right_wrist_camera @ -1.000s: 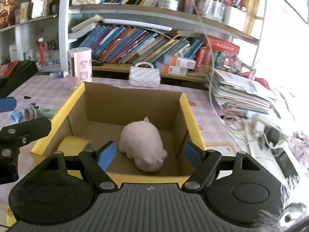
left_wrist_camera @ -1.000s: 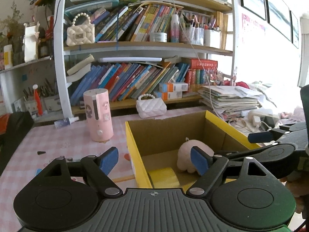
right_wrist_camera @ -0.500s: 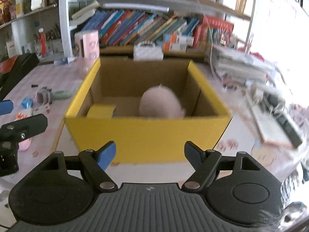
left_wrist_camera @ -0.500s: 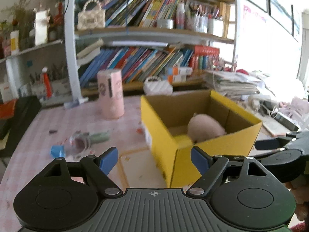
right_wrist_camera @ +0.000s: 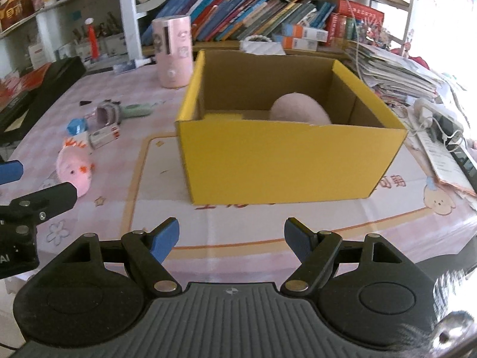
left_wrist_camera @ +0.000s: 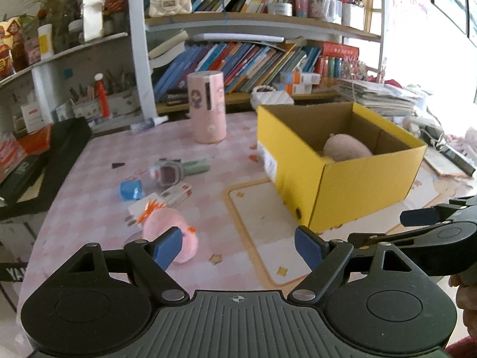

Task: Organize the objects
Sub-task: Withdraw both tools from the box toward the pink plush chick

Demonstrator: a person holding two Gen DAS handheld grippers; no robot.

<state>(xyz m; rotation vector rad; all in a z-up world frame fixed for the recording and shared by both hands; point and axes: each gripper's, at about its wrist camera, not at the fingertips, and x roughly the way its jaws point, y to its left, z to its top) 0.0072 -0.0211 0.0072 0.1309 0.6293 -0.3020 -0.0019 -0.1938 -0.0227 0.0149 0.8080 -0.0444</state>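
Both grippers, left (left_wrist_camera: 238, 246) and right (right_wrist_camera: 232, 238), gape empty; pink plush (left_wrist_camera: 170, 232) looks soft, light—pinch its middle.

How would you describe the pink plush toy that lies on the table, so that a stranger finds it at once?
Start at the yellow box on the pink checked table. Left of the box lies a loose cluster of small things; the plush toy is the one nearest the table's front edge. It alone is soft, round and pink with orange tufts, whereas its neighbours are a small white carton and a blue packet.
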